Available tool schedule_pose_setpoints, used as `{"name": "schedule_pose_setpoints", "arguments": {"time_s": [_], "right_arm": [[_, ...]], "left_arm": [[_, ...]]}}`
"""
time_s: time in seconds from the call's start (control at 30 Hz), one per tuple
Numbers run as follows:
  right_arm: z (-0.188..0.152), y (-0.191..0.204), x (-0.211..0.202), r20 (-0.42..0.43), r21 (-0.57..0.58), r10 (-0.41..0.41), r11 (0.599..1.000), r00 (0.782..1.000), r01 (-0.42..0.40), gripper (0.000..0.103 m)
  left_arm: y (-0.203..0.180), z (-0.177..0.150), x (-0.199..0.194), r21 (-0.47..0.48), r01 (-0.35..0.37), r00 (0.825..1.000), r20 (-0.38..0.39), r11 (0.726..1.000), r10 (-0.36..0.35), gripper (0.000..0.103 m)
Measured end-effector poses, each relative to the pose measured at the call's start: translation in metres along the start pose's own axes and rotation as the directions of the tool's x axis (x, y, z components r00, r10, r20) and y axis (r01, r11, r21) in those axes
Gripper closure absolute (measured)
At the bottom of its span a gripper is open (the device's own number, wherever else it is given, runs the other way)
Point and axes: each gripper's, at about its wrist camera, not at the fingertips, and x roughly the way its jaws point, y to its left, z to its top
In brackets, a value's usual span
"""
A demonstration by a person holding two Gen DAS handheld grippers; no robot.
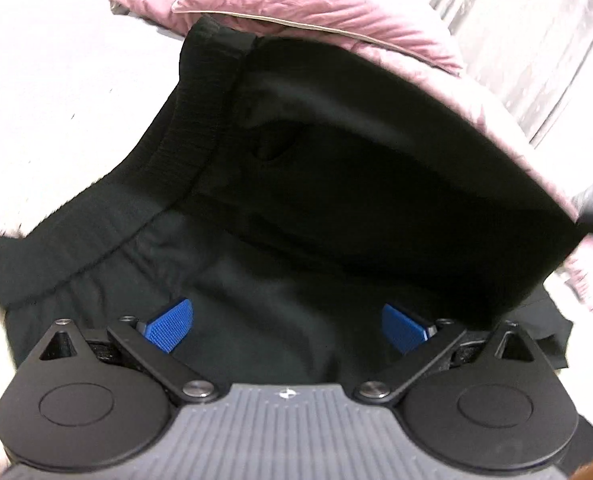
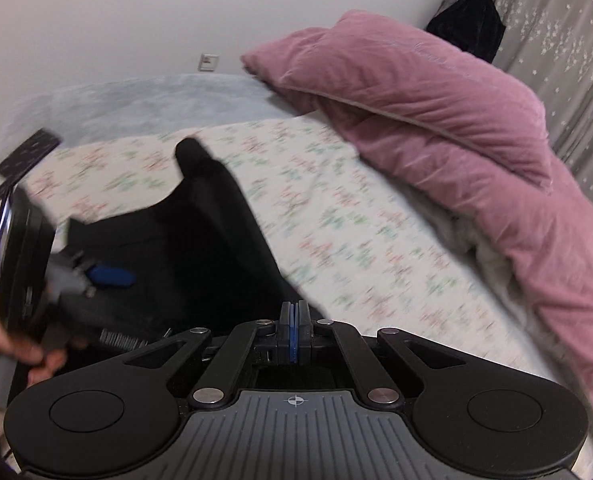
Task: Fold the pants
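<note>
Black pants (image 1: pixel 296 208) lie on the bed, their ribbed waistband (image 1: pixel 168 148) running up the left of the left wrist view. My left gripper (image 1: pixel 287 325) is open, its blue pads (image 1: pixel 168 325) spread wide just above the fabric, holding nothing. In the right wrist view the pants (image 2: pixel 216 240) rise in a lifted fold towards the camera. My right gripper (image 2: pixel 293 330) is shut, pads pressed together at the edge of the black cloth; the cloth between them is not clearly visible. The left gripper (image 2: pixel 104 276) shows at the left, held by a hand.
A pink quilt (image 2: pixel 436 120) is heaped along the right and far side of the bed; it also shows in the left wrist view (image 1: pixel 336 12). The floral sheet (image 2: pixel 356 232) covers the bed. A grey curtain (image 2: pixel 568 40) hangs at the right.
</note>
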Motion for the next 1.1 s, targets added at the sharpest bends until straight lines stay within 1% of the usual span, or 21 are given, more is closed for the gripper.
{"name": "schedule_pose_setpoints", "arguments": {"time_s": [0.13,0.2,0.33,0.43,0.5,0.53,0.57,0.63,0.67,0.7,0.73,0.77,0.8,0.83,0.87,0.9,0.93,1.0,1.07,1.1], "right_arm": [[-0.036,0.028,0.002,-0.027,0.037,0.045,0.998,0.999,-0.044,0.103],[-0.053,0.040,0.007,-0.042,0.048,0.054,0.997,0.998,-0.052,0.103],[-0.084,0.054,0.026,-0.076,0.124,0.096,0.989,0.992,-0.086,0.103],[-0.104,0.065,0.044,-0.103,0.170,0.136,0.978,0.985,-0.117,0.103],[-0.115,0.068,0.057,-0.132,0.210,0.173,0.967,0.976,-0.143,0.103],[-0.118,0.070,0.061,-0.146,0.227,0.197,0.961,0.969,-0.161,0.101],[-0.121,0.071,0.062,-0.149,0.237,0.206,0.957,0.967,-0.167,0.096],[-0.123,0.067,0.055,-0.145,0.251,0.223,0.951,0.964,-0.182,0.094],[-0.123,0.060,0.049,-0.138,0.267,0.231,0.945,0.963,-0.188,0.089],[-0.125,0.050,0.042,-0.122,0.289,0.231,0.939,0.965,-0.188,0.081],[-0.128,0.039,0.035,-0.106,0.313,0.223,0.932,0.969,-0.180,0.076],[-0.132,0.024,0.027,-0.092,0.343,0.208,0.925,0.974,-0.165,0.068],[-0.138,0.007,0.020,-0.079,0.378,0.190,0.914,0.979,-0.147,0.062],[-0.144,-0.008,0.015,-0.072,0.406,0.173,0.905,0.982,-0.130,0.061],[-0.152,-0.026,0.009,-0.071,0.435,0.150,0.894,0.986,-0.105,0.061],[-0.160,-0.042,0.004,-0.079,0.454,0.127,0.888,0.989,-0.077,0.061],[-0.168,-0.057,-0.001,-0.090,0.470,0.097,0.882,0.991,-0.044,0.061],[-0.181,-0.088,-0.011,-0.112,0.504,0.039,0.863,0.993,0.023,0.061],[-0.198,-0.123,-0.018,-0.121,0.555,-0.007,0.829,0.993,0.074,0.061],[-0.209,-0.139,-0.023,-0.120,0.583,-0.027,0.807,0.992,0.092,0.061]], "left_arm": [[0.008,-0.013,-0.017,-0.046,0.022,1.000,-0.005,0.999,-0.022,0.000],[0.009,-0.017,-0.025,-0.045,0.026,1.000,-0.002,0.999,-0.026,0.000],[0.007,-0.024,-0.037,-0.042,0.045,0.999,-0.018,0.998,-0.046,0.000],[0.005,-0.030,-0.040,-0.044,0.066,0.997,-0.034,0.997,-0.068,0.000],[0.004,-0.030,-0.037,-0.035,0.058,0.997,-0.054,0.998,-0.060,0.002],[-0.002,-0.031,-0.039,-0.008,0.050,0.997,-0.058,0.999,-0.051,0.004],[-0.007,-0.031,-0.041,0.022,0.051,0.997,-0.062,0.998,-0.050,0.004],[-0.015,-0.034,-0.044,0.053,0.081,0.994,-0.075,0.995,-0.077,0.004],[-0.020,-0.037,-0.044,0.065,0.099,0.992,-0.082,0.993,-0.094,0.004],[-0.027,-0.038,-0.045,0.081,0.109,0.991,-0.085,0.991,-0.102,0.004],[-0.037,-0.039,-0.046,0.111,0.112,0.991,-0.083,0.987,-0.103,0.004],[-0.049,-0.041,-0.045,0.148,0.124,0.990,-0.085,0.981,-0.113,0.004],[-0.059,-0.042,-0.042,0.176,0.139,0.989,-0.084,0.975,-0.126,0.004],[-0.072,-0.045,-0.042,0.218,0.157,0.987,-0.079,0.963,-0.143,0.004],[-0.083,-0.050,-0.041,0.276,0.171,0.985,-0.076,0.946,-0.155,0.004],[-0.100,-0.053,-0.038,0.354,0.176,0.984,-0.072,0.918,-0.160,0.004],[-0.117,-0.060,-0.037,0.433,0.172,0.985,-0.068,0.885,-0.158,0.004],[-0.149,-0.070,-0.026,0.565,0.176,0.984,-0.071,0.806,-0.166,0.004],[-0.176,-0.075,-0.009,0.648,0.200,0.977,-0.081,0.735,-0.195,0.005],[-0.188,-0.077,0.002,0.682,0.206,0.976,-0.091,0.701,-0.198,0.007]]}}
